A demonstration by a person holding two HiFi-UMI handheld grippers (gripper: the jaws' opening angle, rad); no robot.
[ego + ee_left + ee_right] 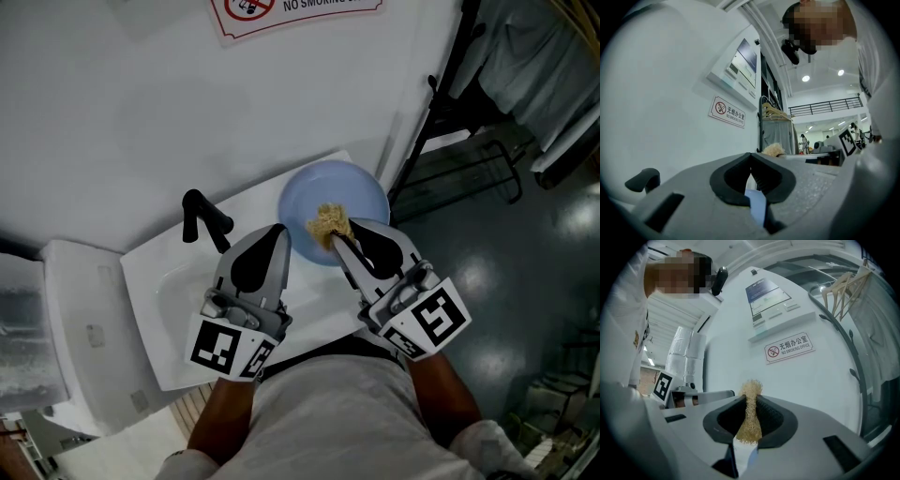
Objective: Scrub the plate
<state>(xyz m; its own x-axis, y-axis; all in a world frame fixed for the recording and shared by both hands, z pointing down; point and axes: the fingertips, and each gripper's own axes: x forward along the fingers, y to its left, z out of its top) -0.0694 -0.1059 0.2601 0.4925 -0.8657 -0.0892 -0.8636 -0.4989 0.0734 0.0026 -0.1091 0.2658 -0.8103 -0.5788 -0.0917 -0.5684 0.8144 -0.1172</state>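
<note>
Head view: a round pale-blue plate (pixel 356 187) sits at the right end of a white rectangular sink (pixel 164 300), near a black tap (pixel 202 220). The left gripper (pixel 279 234) is clamped on the plate's left rim. The right gripper (pixel 343 236) presses a tan fibrous scrubber (pixel 326 223) on the plate's face.

Left gripper view: the left gripper (pixel 751 157) has its jaws closed tight on the plate (pixel 757 206).

Right gripper view: the right gripper (pixel 749 401) has its jaws squeezed onto the scrubber (pixel 751 420).
</note>
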